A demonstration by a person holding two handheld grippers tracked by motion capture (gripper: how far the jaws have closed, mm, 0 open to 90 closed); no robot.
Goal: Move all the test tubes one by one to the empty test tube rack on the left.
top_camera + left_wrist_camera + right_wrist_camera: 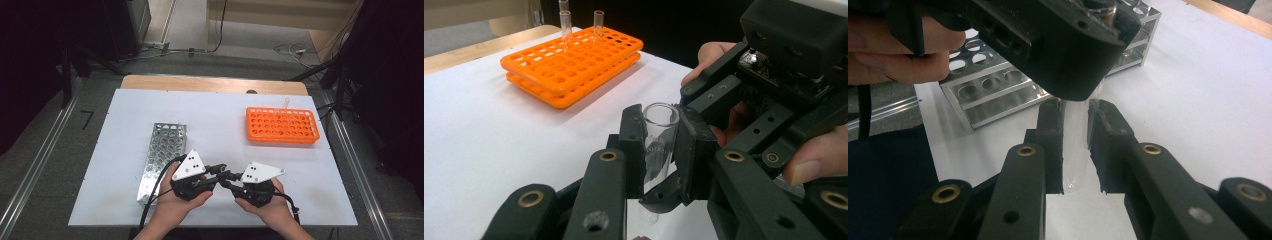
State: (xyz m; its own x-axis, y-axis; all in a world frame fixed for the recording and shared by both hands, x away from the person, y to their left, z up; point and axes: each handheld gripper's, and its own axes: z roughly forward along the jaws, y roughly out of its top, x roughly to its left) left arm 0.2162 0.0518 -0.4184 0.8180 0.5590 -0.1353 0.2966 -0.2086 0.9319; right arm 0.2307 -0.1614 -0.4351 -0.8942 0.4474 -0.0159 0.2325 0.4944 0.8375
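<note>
My two grippers meet tip to tip at the near middle of the table (125,115), and one clear tube (658,145) stands between them.

Left gripper (659,150): its jaws are closed on the tube, pads flat against the glass on both sides. The open mouth points up and the rounded bottom hangs below the pads, so the long axis runs roughly upright, tilted only a little.

Right gripper (1075,150): its jaws stand on either side of the same tube, very close to it. I cannot tell whether the pads press the glass or merely flank it. In the left gripper view, this gripper's jaw tips come in from the right, against my left jaw.

Relation that matters: the tube lies straight ahead of both grippers, its axis crossing both jaw lines, with no gap to close.

The steel rack (162,155) lies just left of my left hand (177,200). The orange rack (282,125) sits well apart, far right, nearer my right hand (265,202), and already holds a few tubes at its back.

Judgement: this looks like a handover; which rack receives the tube is not established.
</note>
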